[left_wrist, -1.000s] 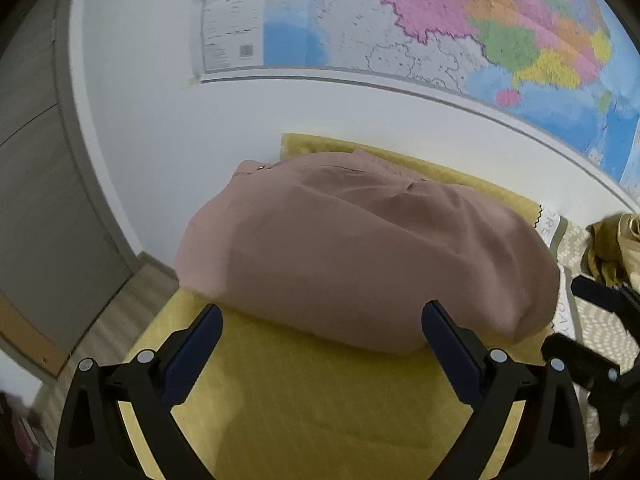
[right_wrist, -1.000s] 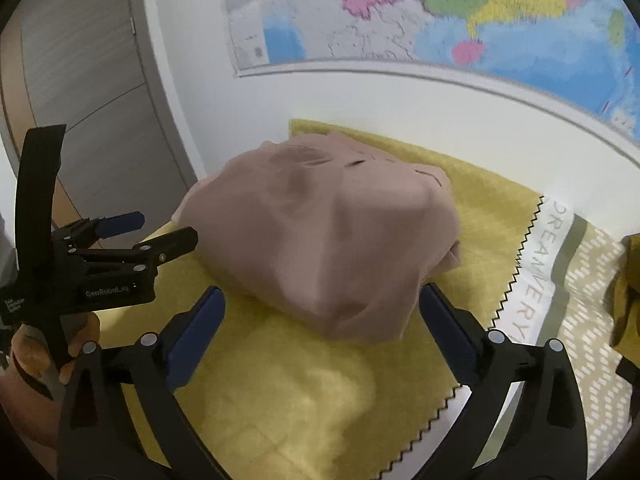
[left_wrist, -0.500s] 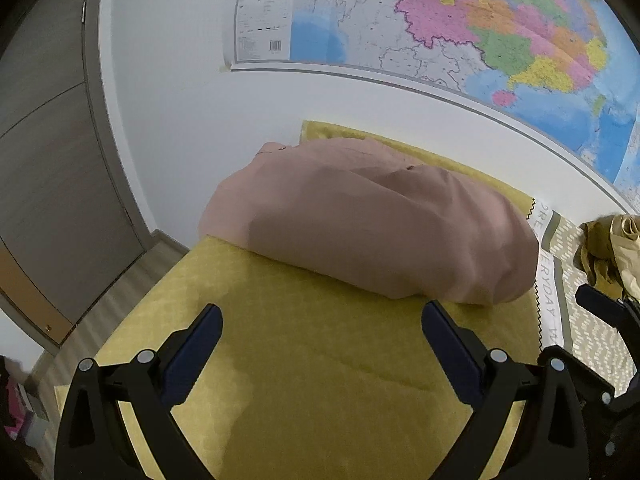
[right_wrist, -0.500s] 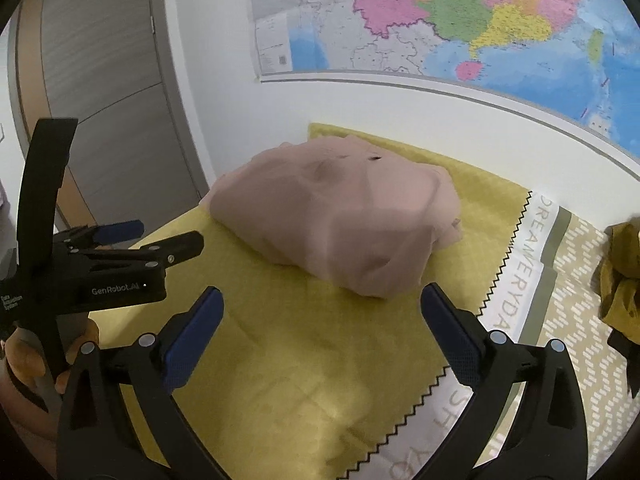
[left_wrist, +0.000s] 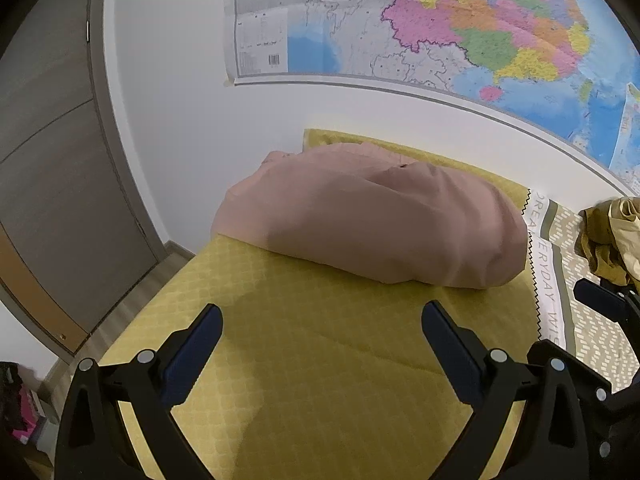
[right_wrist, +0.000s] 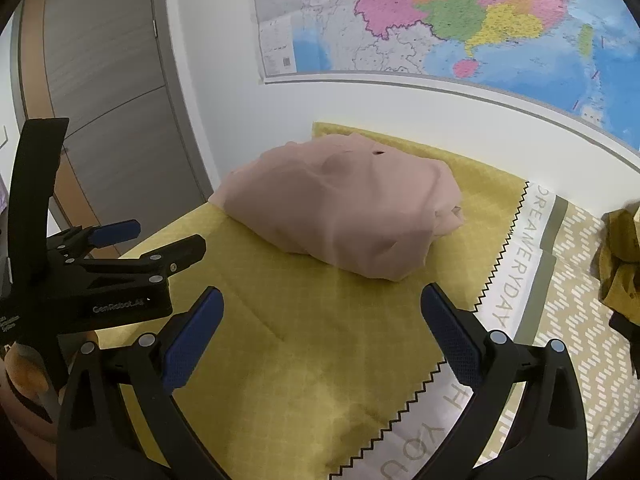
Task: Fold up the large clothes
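A dusty-pink garment point(left_wrist: 372, 220) lies folded in a rounded bundle at the far end of the yellow bedcover point(left_wrist: 320, 360), near the wall; it also shows in the right wrist view point(right_wrist: 340, 216). My left gripper point(left_wrist: 322, 320) is open and empty, well short of the bundle. My right gripper point(right_wrist: 322, 312) is open and empty, also short of it. The left gripper shows at the left of the right wrist view point(right_wrist: 156, 240). A crumpled olive-yellow garment point(left_wrist: 612, 240) lies at the far right on the bed point(right_wrist: 624, 256).
A white wall with a large coloured map point(left_wrist: 440, 20) runs behind the bed. A grey door point(left_wrist: 48, 160) and wood floor are to the left. A white printed strip point(right_wrist: 516, 280) and patterned bedding lie to the right.
Both grippers have pulled back from the pink bundle, which now sits farther away. More yellow bedcover shows in front. Both stayed open.
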